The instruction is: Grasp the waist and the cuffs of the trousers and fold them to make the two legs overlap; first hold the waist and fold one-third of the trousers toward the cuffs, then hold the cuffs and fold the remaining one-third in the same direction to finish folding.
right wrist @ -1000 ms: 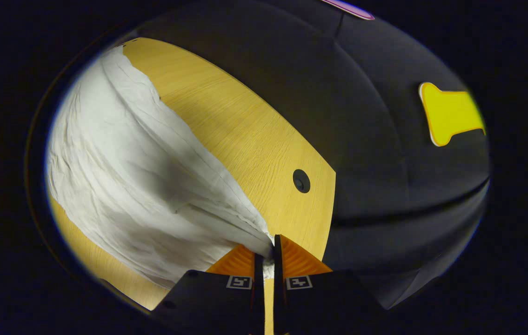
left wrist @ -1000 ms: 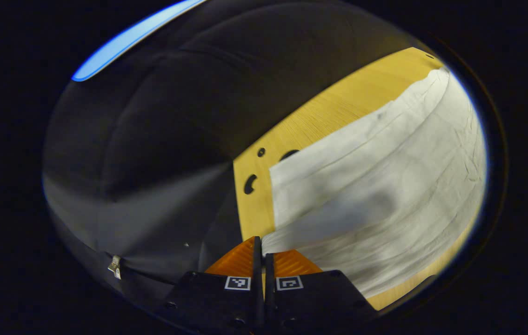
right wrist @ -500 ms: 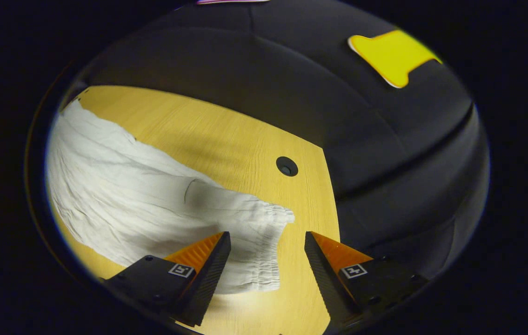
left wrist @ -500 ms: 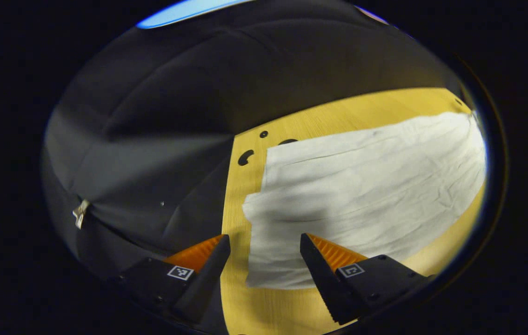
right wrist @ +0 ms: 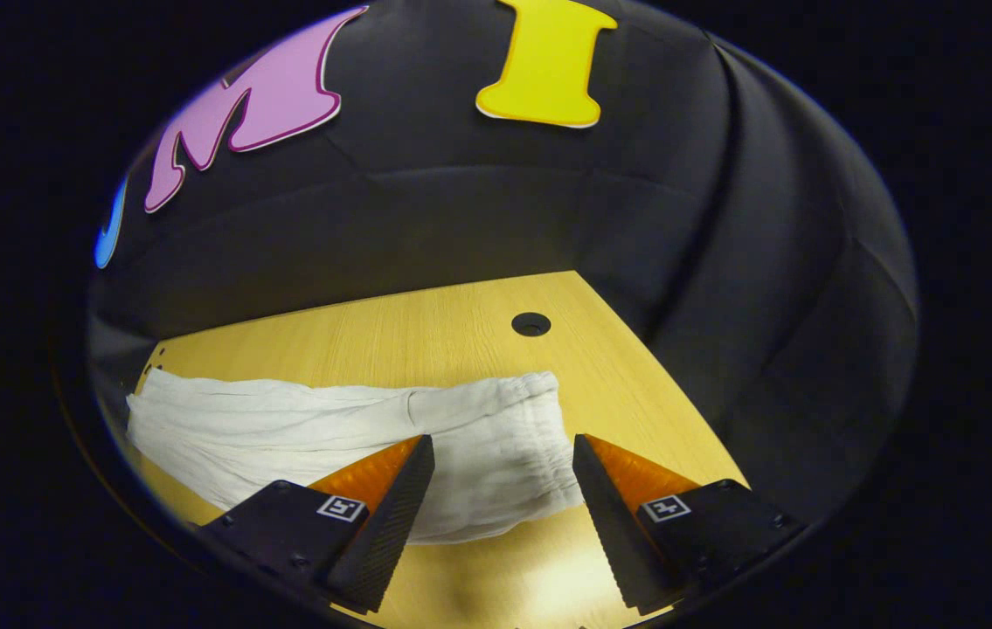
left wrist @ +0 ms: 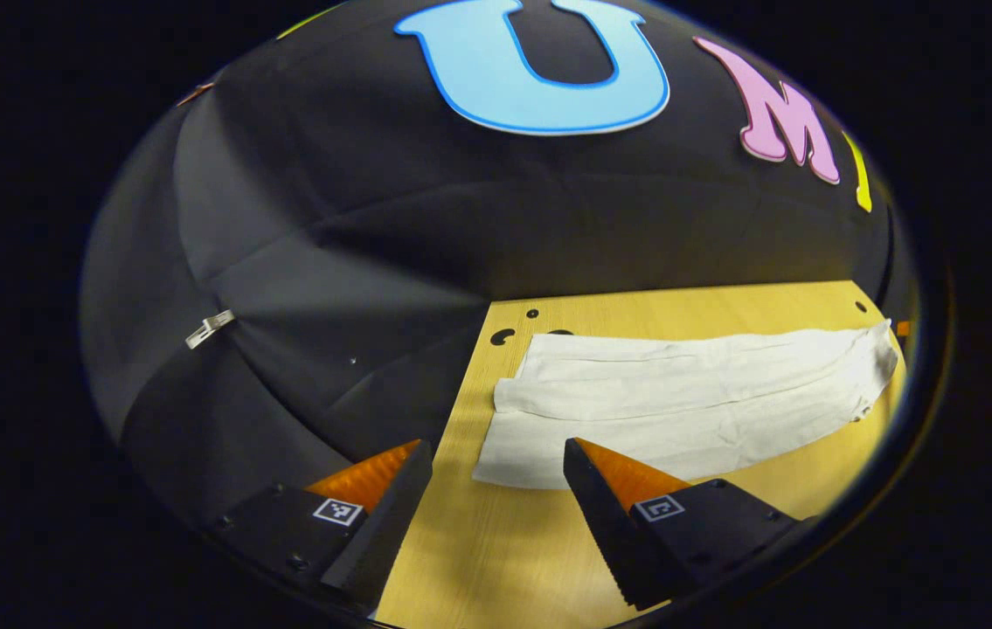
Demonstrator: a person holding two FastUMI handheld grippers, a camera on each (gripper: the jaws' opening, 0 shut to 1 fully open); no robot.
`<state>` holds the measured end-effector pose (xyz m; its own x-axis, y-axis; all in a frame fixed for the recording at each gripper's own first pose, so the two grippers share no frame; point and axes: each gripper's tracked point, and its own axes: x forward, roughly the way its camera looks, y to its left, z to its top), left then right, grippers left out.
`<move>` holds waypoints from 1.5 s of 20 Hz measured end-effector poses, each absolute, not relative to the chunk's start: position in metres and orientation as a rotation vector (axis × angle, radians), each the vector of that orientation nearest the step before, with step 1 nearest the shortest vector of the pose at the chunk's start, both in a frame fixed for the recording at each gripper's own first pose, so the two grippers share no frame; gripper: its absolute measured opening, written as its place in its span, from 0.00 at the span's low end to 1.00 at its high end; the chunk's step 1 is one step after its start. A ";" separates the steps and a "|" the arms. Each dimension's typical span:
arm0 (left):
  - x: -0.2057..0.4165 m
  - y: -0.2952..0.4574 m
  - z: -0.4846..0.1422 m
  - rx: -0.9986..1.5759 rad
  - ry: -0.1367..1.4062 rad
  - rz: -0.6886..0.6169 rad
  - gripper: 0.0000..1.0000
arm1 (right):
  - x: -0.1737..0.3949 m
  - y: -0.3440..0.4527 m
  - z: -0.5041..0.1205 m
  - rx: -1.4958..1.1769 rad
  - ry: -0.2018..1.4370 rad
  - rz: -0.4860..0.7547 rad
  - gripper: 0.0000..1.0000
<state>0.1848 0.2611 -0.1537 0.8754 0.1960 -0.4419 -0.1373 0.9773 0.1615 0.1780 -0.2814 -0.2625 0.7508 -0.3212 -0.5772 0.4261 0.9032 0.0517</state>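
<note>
- Here, the white trousers (left wrist: 688, 397) lie flat lengthwise on the wooden table (left wrist: 496, 559), legs overlapped.
- Left gripper (left wrist: 496, 489) gapes wide, holding nothing, near the cuffs.
- Right gripper (right wrist: 502, 485) likewise spread, empty, above the gathered waist (right wrist: 539, 437).
- 1 round hole (right wrist: 530, 324) lies beyond the waist.

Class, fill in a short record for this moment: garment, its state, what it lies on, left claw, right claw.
garment: white trousers
state: lying flat, legs overlapped lengthwise, gathered waist at one end, cuffs at the other
surface: wooden table
left claw: open, holding nothing, near the cuff end
right claw: open, holding nothing, near the waist end
</note>
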 end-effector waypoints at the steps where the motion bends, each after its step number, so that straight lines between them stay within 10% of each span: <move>1: 0.171 0.257 -0.148 0.112 0.459 0.176 0.97 | 0.178 -0.280 -0.263 0.224 0.584 -0.421 0.98; 24: 0.044 0.199 -0.176 -0.040 0.536 0.224 0.98 | 0.163 -0.307 -0.314 0.520 0.597 -0.690 0.95; 30: 0.037 0.161 -0.201 -0.031 0.575 0.157 0.98 | 0.166 -0.303 -0.318 0.590 0.617 -0.659 0.35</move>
<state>0.0370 0.1611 -0.2008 0.8274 0.1388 -0.5442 -0.1561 0.9876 0.0144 0.1661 -0.3026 -0.3176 0.6304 -0.3740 -0.6802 0.7038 0.6452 0.2975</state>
